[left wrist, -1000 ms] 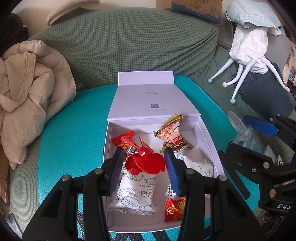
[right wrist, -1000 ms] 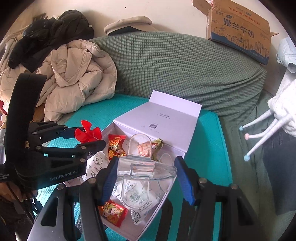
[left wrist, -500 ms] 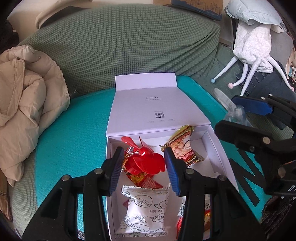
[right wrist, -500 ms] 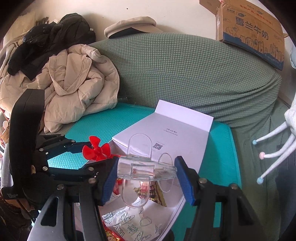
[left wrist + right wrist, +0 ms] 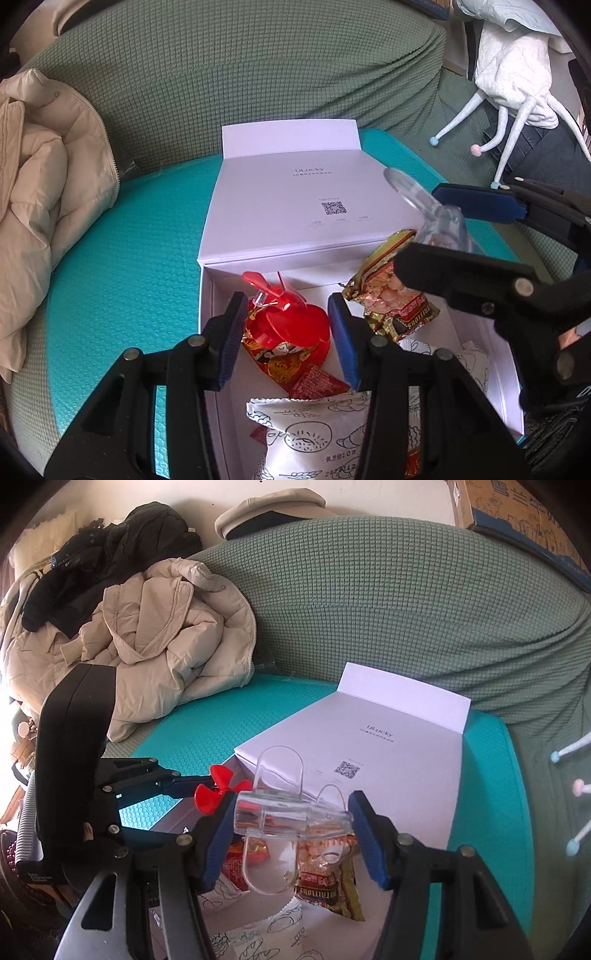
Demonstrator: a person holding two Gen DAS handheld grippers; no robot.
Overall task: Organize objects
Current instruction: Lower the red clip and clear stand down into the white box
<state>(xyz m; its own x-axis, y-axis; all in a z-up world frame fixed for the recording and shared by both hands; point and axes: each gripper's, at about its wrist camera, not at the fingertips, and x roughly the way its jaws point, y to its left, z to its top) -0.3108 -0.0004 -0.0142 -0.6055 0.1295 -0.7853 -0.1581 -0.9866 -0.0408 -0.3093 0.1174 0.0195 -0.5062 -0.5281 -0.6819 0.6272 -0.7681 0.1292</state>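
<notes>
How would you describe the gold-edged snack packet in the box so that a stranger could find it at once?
Start at the open white box lying on the teal mat in front of the green sofa. Look to its far right corner, beside the red plastic propeller held in the left gripper. The gold-edged snack packet lies there: shiny foil with a food picture, unlike the red sachets and white line-drawn packets.

On the open lid [image 5: 291, 206] of the white box you can read "ULucky" above a QR code [image 5: 334, 208]. The gold snack packet [image 5: 325, 890] shows "TRITIONS", seen upside down. The white pastry wrapper [image 5: 314, 439] carries "10" among Chinese characters. The left tongs [image 5: 207, 794] body reads "GenRobot.AI System".
</notes>
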